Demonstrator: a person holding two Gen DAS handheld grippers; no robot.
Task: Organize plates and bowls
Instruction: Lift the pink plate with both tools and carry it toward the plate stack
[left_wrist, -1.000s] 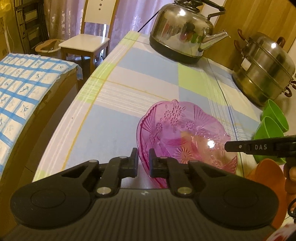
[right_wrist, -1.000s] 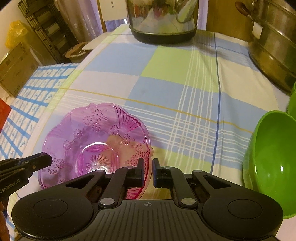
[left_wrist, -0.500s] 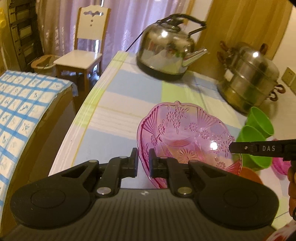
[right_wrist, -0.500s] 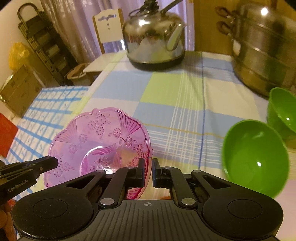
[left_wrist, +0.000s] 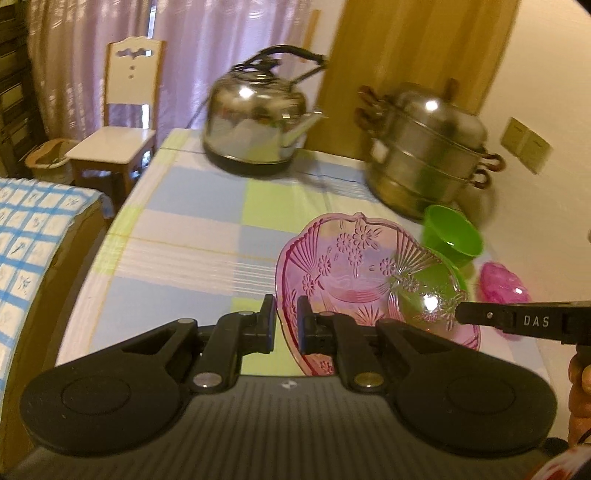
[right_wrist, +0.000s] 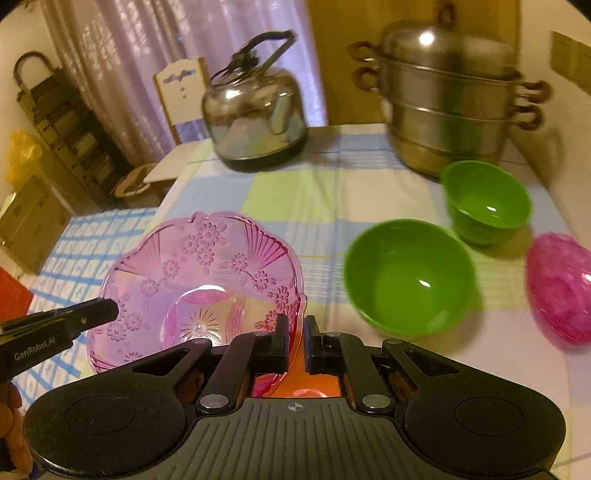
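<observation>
Left gripper (left_wrist: 286, 325) is clamped tight on the near rim of the pink dish (left_wrist: 354, 273), jaws almost together with only the thin glass edge between them. Right gripper (right_wrist: 295, 341) has the opposite rim of that same dish (right_wrist: 199, 280) pinched just as hard, and from the left wrist view its dark finger (left_wrist: 517, 321) comes in from the right onto the far edge. So the dish hangs between the two grippers, tilted, lifted clear above the checked table (right_wrist: 295, 199). Beyond it on the right, a big green bowl (right_wrist: 410, 277) sits on the cloth, a smaller green bowl (right_wrist: 487, 201) just behind it, and a second pink dish (right_wrist: 557, 288) further right near the table edge. Something orange (right_wrist: 306, 380) shows under the right gripper; what it is, I cannot tell. At the back of the table stand a steel kettle (left_wrist: 258, 125) and a stacked steel steamer (left_wrist: 428, 147). Off to the left are a white chair (left_wrist: 122, 122) and a bed (left_wrist: 29, 229) with a blue checked cover.
</observation>
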